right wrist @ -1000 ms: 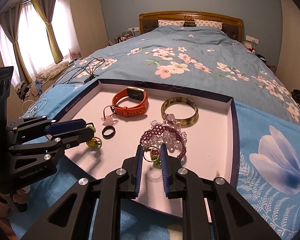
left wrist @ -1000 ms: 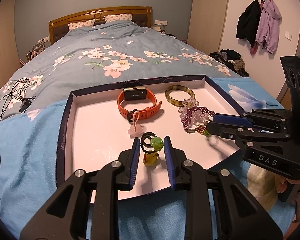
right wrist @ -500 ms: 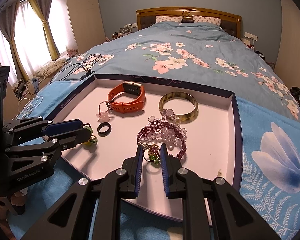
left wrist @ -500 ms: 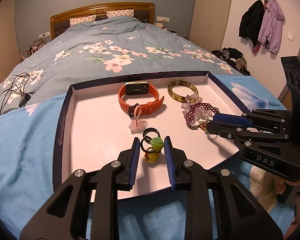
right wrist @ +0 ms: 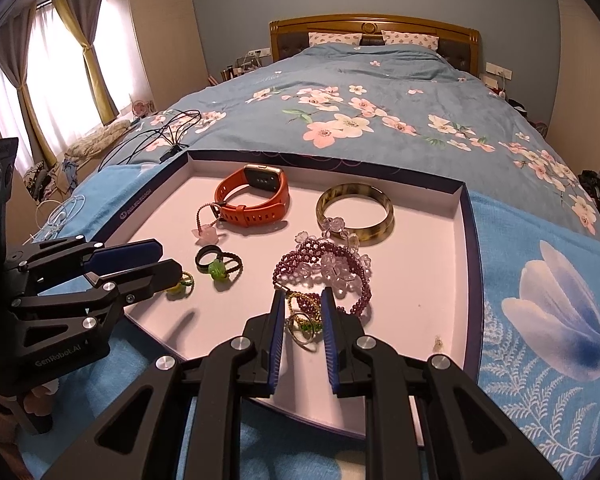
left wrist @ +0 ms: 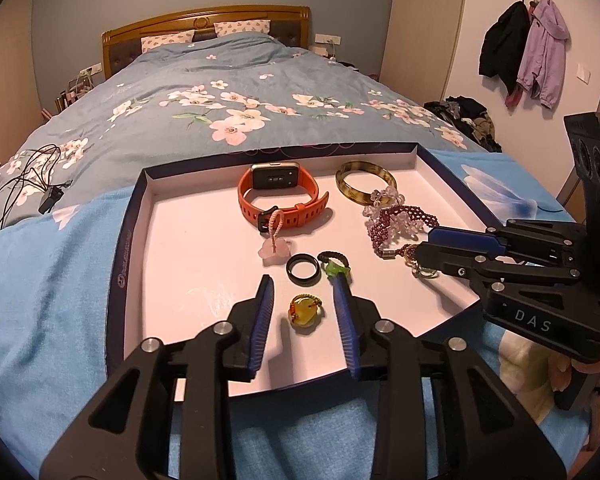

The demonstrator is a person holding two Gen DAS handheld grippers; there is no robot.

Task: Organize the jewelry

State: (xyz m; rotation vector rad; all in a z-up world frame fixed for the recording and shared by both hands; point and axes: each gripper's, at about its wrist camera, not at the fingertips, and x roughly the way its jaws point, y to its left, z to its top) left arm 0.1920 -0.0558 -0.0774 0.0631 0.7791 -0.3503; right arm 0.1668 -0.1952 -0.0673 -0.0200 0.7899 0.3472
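A shallow box lid (left wrist: 132,240) on the bed holds the jewelry. My left gripper (left wrist: 302,286) is open, with a yellow bead ring (left wrist: 305,311) lying between its fingers and a green bead ring (left wrist: 334,266) by the right fingertip. A black ring (left wrist: 303,267), a pink flower charm (left wrist: 274,249) and an orange watch (left wrist: 282,196) lie beyond. My right gripper (right wrist: 302,300) is open around a gold ring with green stones (right wrist: 305,326), in front of a purple bead bracelet (right wrist: 324,270). A horn-coloured bangle (right wrist: 355,213) lies behind.
The lid (right wrist: 472,240) sits on a light blue cloth (right wrist: 540,300) at the foot of a flowered bed (right wrist: 360,120). Black cables (left wrist: 24,184) lie on the bed to the left. Coats (left wrist: 524,48) hang on the right wall.
My left gripper has opened and let go of the yellow and green bead rings, which now lie apart on the lid. My right gripper has opened slightly around the gold ring.
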